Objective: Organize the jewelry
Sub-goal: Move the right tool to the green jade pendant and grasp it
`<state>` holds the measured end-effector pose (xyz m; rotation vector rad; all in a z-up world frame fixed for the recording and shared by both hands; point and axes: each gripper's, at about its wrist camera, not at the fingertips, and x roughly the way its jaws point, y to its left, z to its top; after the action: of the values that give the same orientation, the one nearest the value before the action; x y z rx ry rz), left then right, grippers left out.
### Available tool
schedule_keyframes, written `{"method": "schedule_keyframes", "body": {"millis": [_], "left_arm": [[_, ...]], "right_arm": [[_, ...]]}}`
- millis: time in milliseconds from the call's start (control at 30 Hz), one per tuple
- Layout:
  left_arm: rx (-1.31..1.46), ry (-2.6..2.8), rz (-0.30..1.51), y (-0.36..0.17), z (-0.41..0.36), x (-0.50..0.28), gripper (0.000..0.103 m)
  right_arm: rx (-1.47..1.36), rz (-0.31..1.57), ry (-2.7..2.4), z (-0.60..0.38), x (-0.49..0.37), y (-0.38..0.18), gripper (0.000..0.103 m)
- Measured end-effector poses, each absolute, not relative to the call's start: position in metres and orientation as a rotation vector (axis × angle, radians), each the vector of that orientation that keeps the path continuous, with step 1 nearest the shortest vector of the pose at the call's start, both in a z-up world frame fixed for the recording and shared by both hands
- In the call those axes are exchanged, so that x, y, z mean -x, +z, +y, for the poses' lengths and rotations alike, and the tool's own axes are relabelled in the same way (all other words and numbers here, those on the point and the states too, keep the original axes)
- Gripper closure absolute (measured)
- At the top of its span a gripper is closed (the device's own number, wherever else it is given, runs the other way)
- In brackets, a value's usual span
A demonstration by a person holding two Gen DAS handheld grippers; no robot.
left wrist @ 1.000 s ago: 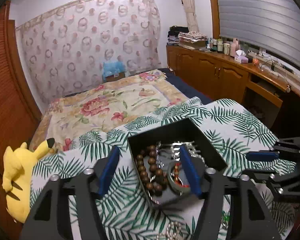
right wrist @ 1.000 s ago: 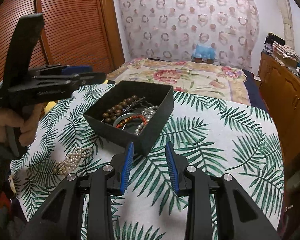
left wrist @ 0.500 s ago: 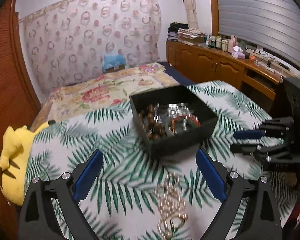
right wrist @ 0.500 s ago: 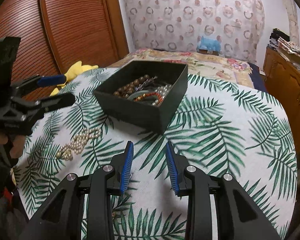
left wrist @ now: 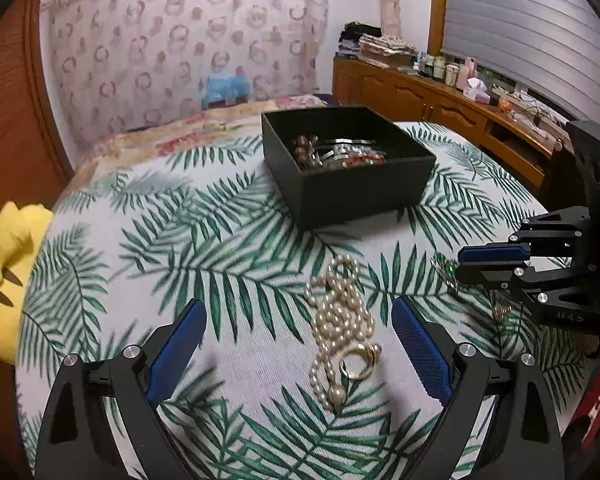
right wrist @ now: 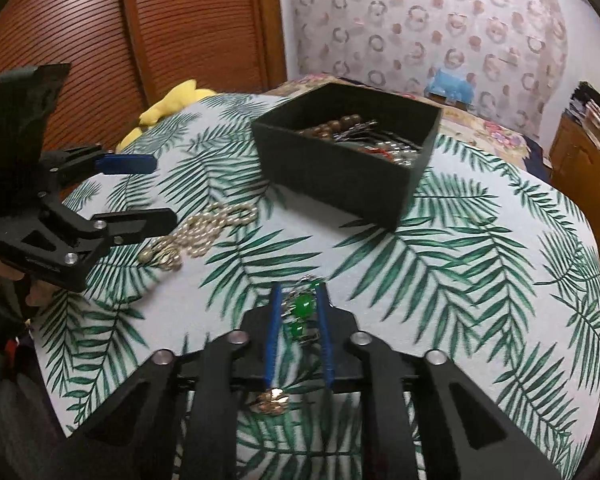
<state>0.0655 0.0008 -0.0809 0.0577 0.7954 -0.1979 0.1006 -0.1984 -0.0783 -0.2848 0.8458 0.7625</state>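
A black box holding beads and bracelets stands on the palm-leaf tablecloth. In front of it lies a pearl necklace with a gold ring on it. My left gripper hangs wide open just above the pearls, one finger on each side. My right gripper is low on the cloth, its jaws closing on a green-stone piece that fills the narrow gap. A small gold flower piece lies beneath the right gripper's body.
A yellow plush toy sits off the table's left edge. A floral bed lies beyond the table. Wooden cabinets with bottles run along the right wall. A slatted wooden door stands at the left.
Both grippers came down and back from the box toward the cloth. The left jaws spread wide over the pearls. The right jaws narrowed around the green-stone piece.
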Motion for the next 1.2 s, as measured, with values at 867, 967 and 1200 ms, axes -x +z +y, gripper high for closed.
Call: {"method": "schedule_keyframes", "body": {"millis": [867, 967, 1200], "left_arm": [[-0.029, -0.212, 0.819, -0.092, 0.002, -0.061, 0.013], [-0.029, -0.214, 0.818, -0.092, 0.002, -0.061, 0.013], [-0.018, -0.228, 0.822, -0.094, 0.001, -0.061, 0.013]], "right_arm": [[0.394, 0.884, 0.704, -0.185, -0.107, -0.081, 0.083], [0.398, 0.887, 0.704, -0.182, -0.109, -0.081, 0.083], [0.415, 0.878, 0.722, -0.177, -0.106, -0.081, 0.091]]}}
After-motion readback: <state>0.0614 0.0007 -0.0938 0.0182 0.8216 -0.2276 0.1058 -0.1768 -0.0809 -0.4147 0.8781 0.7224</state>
